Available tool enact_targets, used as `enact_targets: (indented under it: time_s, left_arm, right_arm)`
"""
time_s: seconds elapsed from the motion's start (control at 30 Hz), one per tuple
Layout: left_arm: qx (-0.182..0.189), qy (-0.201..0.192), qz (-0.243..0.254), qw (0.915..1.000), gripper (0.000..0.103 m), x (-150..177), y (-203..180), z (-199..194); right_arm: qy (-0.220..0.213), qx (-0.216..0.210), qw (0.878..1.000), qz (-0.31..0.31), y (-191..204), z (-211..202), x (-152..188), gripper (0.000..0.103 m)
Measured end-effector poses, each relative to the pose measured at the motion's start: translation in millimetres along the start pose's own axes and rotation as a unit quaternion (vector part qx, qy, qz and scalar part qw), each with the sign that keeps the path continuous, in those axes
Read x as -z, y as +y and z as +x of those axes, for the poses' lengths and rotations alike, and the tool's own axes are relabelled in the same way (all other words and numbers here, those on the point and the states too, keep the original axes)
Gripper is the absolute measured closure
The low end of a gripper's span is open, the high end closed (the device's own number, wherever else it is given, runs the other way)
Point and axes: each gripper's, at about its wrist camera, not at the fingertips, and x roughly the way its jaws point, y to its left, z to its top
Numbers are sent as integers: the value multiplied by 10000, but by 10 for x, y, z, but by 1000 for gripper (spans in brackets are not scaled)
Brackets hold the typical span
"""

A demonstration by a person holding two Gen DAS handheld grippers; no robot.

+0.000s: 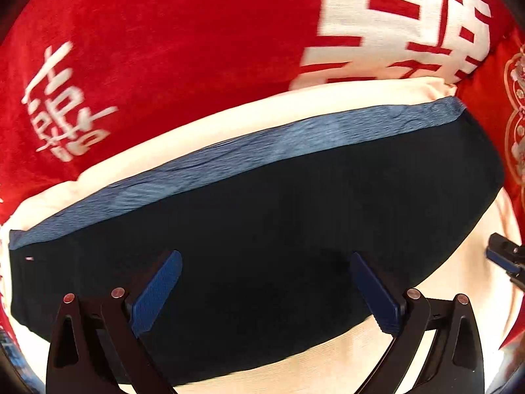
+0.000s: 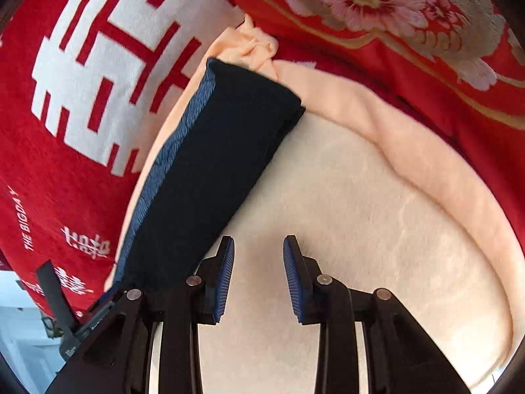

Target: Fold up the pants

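1. Nearest the lens, the left gripper [image 1: 265, 289] is hanging with jaws spread wide over the pants [image 1: 279, 216], nothing between the blue pads. A low sweep from here is likely to snag the top layer and drag the fold open.

2. The right gripper [image 2: 259, 279] is sitting with jaws partly apart and empty over the bare cream pad [image 2: 361, 203], just beside the pants' near long edge. The risk here, as judged, is a pad catching that edge and peeling a layer back.

3. The pants are lying as a long dark folded strip near the pad's far edge, a lighter blue band [image 1: 229, 157] showing along their far side. The stack is looking thick and soft; any further fold made with one gripper lagging is likely to leave it skewed.

4. The pad's raised peach rim [image 2: 426, 164] is running close along the strip, bunched at one end [image 2: 256, 46]. A push towards it could ride the pants up onto the rim and loosen the fold.

5. Beyond, a red blanket [image 1: 164, 49] with white characters is surrounding the pad. Pants nudged over the rim would be landing on it, and the fold would probably be spoiling.
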Motion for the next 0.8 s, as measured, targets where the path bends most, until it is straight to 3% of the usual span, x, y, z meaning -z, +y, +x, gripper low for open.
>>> enact_targets:
  time_s: [0.13,0.23,0.33,0.5,0.53,0.57,0.6,0.63,0.73,0.8]
  left_arm:
    - [-270,150,-111,9995,0,-29,-206,185]
    - [-113,101,-520,9985,0,-40,-157,211]
    - [-181,-20,-428,9989,0,-17,-171,222]
    - [-94,-37,-420,9991,0,-18,-199,281]
    - [-101,29,-426,9990,1,-66,-192,277]
    - [-151,43,-448,9989,7,-115,-62,385]
    - [-174,-42,-451,9988,30,-132,-69,280]
    - [-50,-110,-403,9991,44,-152,-72,200]
    - [160,-249,-380,9988,44,-180,-81,87]
    - [400,-94,-278,9988,43,-168,-149,204]
  right_arm:
    - [-93,-386,9992,-19,-32,97,-99,63]
    - [-179,-706,9973,-61,-57,160,-154,61]
    - [-359,-1055,9937,-94,-68,250,-282,58]
    - [-507,-1152,9920,-115,94,408,-468,55]
    - [-447,-1121,9927,-39,113,415,-489,61]
    - [-397,-1050,9937,48,131,407,-507,84]
    - [-382,-1081,9934,79,146,374,-516,88]
    - [-398,-1150,9925,66,163,332,-515,89]
    - [-495,-1174,9913,-318,352,141,-478,89]
    - [-619,-1136,9899,-585,528,25,-431,89]
